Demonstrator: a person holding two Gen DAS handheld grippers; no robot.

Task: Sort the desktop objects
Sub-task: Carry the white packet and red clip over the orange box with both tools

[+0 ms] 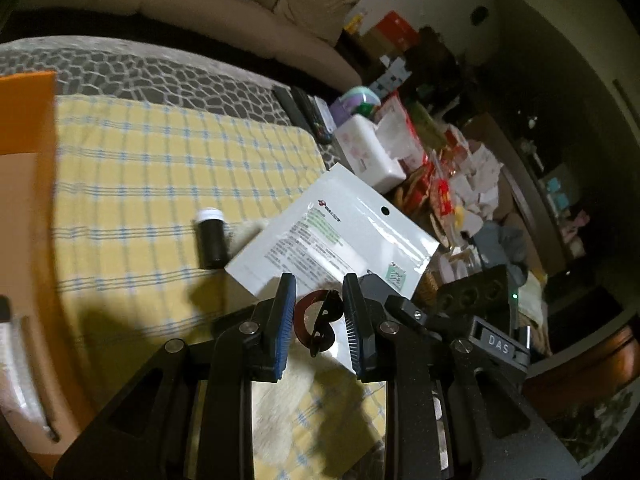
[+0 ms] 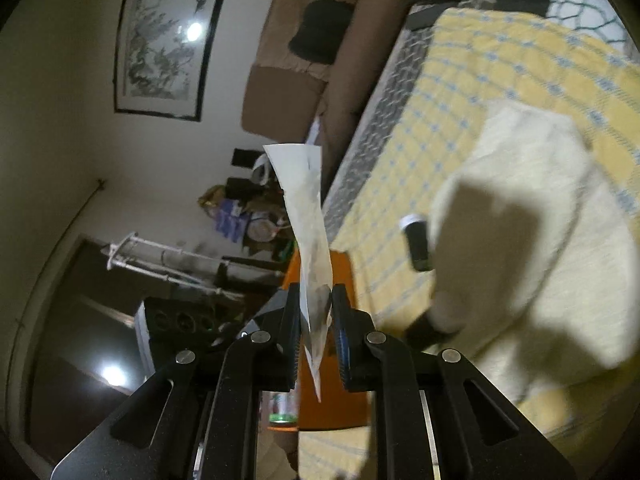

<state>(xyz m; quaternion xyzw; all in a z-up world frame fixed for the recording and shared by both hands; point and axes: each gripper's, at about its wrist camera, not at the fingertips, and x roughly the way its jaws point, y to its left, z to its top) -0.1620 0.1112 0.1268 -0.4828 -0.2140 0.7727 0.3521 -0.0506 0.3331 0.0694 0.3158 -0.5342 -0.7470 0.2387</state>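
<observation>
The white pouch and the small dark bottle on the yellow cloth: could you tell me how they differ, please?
The white pouch is flat, glossy and printed with text; the dark bottle is a small cylinder with a white cap. The pouch is lifted, with the right tongs shut on its edge, while the bottle lies on its side, untouched, on the checked cloth. The pouch looks much the larger. Both are over the cloth.

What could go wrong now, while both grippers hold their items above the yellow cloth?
1. The right gripper pinches the white pouch only at one corner; the pouch hangs long and could slip or swing.
2. The left gripper holds a small red and black clip between its jaws; it sits unevenly and might twist out.
3. The black bottle lies on its side on the yellow cloth; a swinging pouch could roll it.
</observation>
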